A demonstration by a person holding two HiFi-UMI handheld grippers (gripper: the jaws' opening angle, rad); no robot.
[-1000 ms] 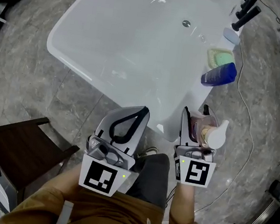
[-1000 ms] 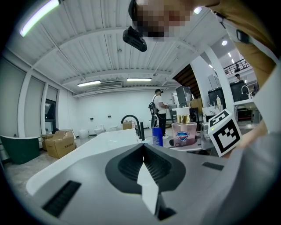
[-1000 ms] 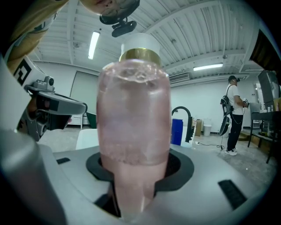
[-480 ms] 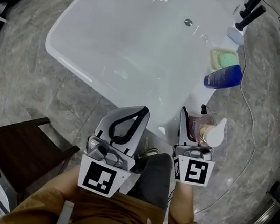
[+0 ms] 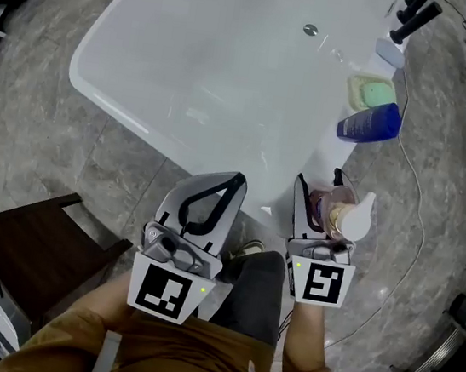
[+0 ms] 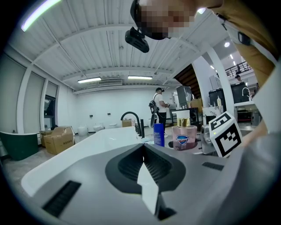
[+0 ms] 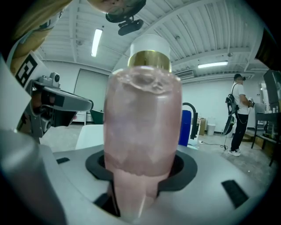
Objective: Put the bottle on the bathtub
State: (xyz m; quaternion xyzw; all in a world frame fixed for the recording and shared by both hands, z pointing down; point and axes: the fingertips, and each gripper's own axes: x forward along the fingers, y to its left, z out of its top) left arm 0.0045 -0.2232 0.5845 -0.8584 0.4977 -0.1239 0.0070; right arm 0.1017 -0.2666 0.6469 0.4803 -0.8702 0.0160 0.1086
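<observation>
My right gripper (image 5: 320,210) is shut on a clear pink pump bottle (image 5: 338,215) with a gold collar and white pump head. The bottle (image 7: 142,132) fills the right gripper view, clamped between the jaws. It hangs beside the near right corner of the white bathtub (image 5: 153,84), off its rim. My left gripper (image 5: 214,200) is shut with nothing in it and sits just in front of the tub's near edge. From the left gripper view, the pink bottle (image 6: 184,137) shows to the right of that gripper (image 6: 143,147).
On the tub's right rim lie a blue bottle (image 5: 369,123), a green soap in a dish (image 5: 372,93) and a pale bar (image 5: 388,52), with a black tap (image 5: 414,19) beyond. A dark wooden stool (image 5: 31,247) stands at the left. A cable (image 5: 414,215) runs across the marble floor.
Both grippers and the held bottle have shifted slightly left and nearer the tub corner; the view has drifted a little. Both grips are unchanged.
</observation>
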